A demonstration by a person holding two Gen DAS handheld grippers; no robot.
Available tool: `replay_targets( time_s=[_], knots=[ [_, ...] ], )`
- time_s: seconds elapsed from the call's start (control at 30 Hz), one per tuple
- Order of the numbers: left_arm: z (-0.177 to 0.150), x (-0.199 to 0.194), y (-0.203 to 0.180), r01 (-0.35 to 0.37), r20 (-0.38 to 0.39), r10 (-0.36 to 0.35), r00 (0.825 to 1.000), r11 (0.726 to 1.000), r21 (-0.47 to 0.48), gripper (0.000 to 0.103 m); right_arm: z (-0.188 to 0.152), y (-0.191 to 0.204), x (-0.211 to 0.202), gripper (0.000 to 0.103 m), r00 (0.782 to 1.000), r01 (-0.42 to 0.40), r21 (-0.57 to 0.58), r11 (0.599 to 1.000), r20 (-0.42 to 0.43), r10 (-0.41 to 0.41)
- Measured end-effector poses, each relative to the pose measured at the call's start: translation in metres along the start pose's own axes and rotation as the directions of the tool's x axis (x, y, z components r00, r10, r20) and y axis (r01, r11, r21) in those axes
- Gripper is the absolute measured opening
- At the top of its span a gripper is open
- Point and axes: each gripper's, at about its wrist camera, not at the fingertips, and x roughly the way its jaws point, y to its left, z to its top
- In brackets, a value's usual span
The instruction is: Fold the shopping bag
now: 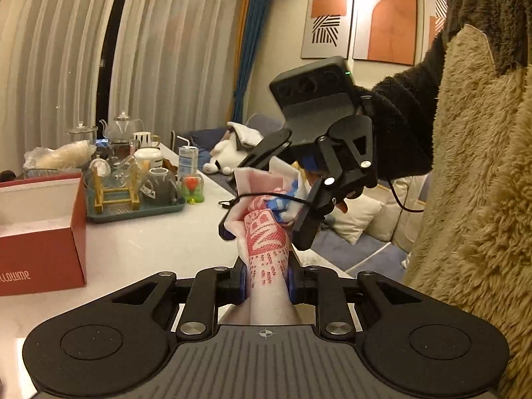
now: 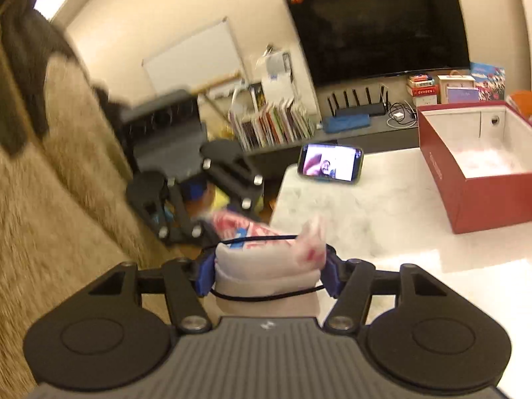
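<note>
Both grippers (jaws closed) on bag [image 1: 266, 242]

I see sheer curtains [image 1: 66, 50] over a dark window, with a blue drape [image 1: 252, 50] beside them. Three orange prints [image 1: 382, 23] hang on the cream wall above a sofa [image 1: 362, 232] with pillows. Opposite, a dark TV [image 2: 379, 23] is mounted over a low shelf of books [image 2: 276, 126]; a whiteboard [image 2: 196, 56] leans nearby. The table [image 2: 365, 206] is white marble.
</note>
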Motion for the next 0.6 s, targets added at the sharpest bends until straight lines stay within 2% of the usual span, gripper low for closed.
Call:
replay_targets(
  time_s=[0.1, 0.17, 0.2, 0.3, 0.33, 0.43, 0.6],
  knots=[
    [-0.003, -0.013, -0.002, 0.042, 0.035, -0.042, 0.999, 0.999, -0.004, 0.022, 0.001, -0.018, -0.001, 0.062, 0.992, -0.123, 0.137, 0.983, -0.017, 0.127],
    [-0.004, -0.014, 0.001, 0.060, 0.061, -0.058, 0.996, 0.997, -0.038, 0.022, -0.003, -0.038, 0.012, 0.064, 0.973, -0.224, 0.311, 0.923, 0.026, 0.227],
    [-0.005, -0.013, 0.004, 0.055, 0.065, -0.052, 0.997, 0.997, -0.054, 0.022, -0.004, -0.043, 0.017, 0.064, 0.969, -0.244, 0.351, 0.904, 0.049, 0.242],
    [-0.004, -0.013, 0.011, 0.078, 0.053, -0.076, 0.996, 0.997, -0.026, 0.022, 0.002, -0.036, 0.025, 0.065, 0.981, -0.193, 0.270, 0.943, 0.032, 0.191],
    [-0.002, -0.013, 0.013, 0.109, 0.046, -0.108, 0.993, 0.994, -0.023, 0.022, 0.004, -0.033, 0.026, 0.066, 0.983, -0.182, 0.244, 0.953, 0.011, 0.185],
    [0.002, -0.012, 0.017, 0.173, 0.045, -0.172, 0.984, 0.985, -0.028, 0.022, 0.011, -0.019, 0.034, 0.067, 0.974, -0.206, 0.160, 0.965, -0.063, 0.219],
    [0.013, -0.017, 0.017, 0.214, 0.066, -0.211, 0.975, 0.976, -0.030, 0.022, 0.011, -0.005, 0.032, 0.068, 0.970, -0.244, 0.118, 0.963, 0.013, 0.244]
  ],
)
